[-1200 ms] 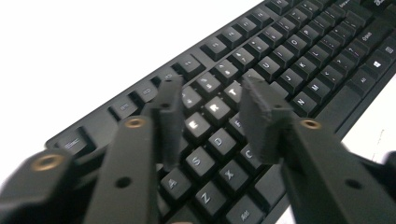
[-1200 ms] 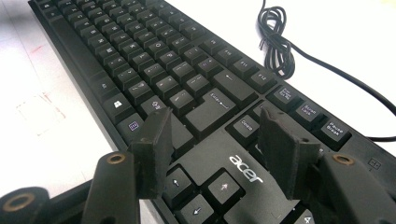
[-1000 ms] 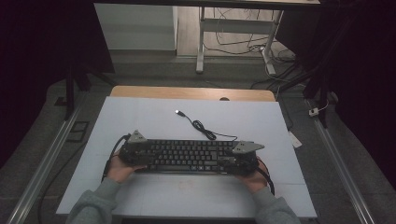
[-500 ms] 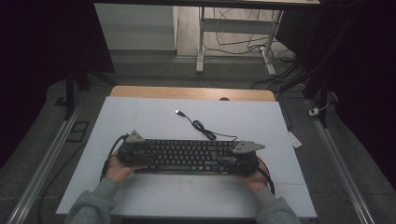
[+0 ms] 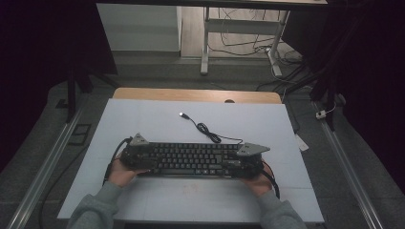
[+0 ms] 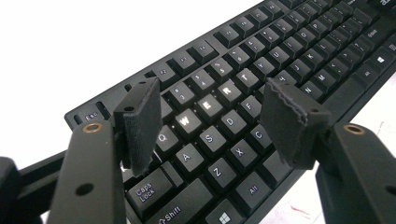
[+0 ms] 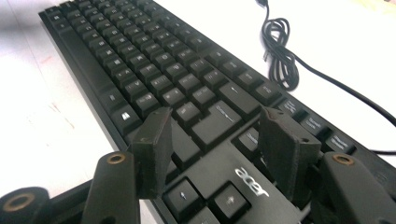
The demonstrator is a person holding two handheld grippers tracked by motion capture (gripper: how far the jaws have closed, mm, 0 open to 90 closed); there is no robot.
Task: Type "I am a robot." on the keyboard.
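Jaws apart on both grippers. High view: keyboard [image 5: 191, 160] flat on the white table [image 5: 143, 119], a gripper over each end. Left gripper [image 6: 210, 121]: jaws just opened wider, above the letter keys, nothing clamped. Right gripper [image 7: 215, 149]: pads [image 7: 152, 149] over the logo end, cable [image 7: 280, 60] beyond.

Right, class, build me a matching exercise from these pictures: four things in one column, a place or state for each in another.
Things:
1. keyboard
2. USB plug
3. left gripper
4. right gripper

Places or states:
A. open above the letter keys
B. lying flat across the white table
C. open above the arrow keys
D. loose on the table behind the keyboard

Pairs: 1-B, 2-D, 3-A, 4-C
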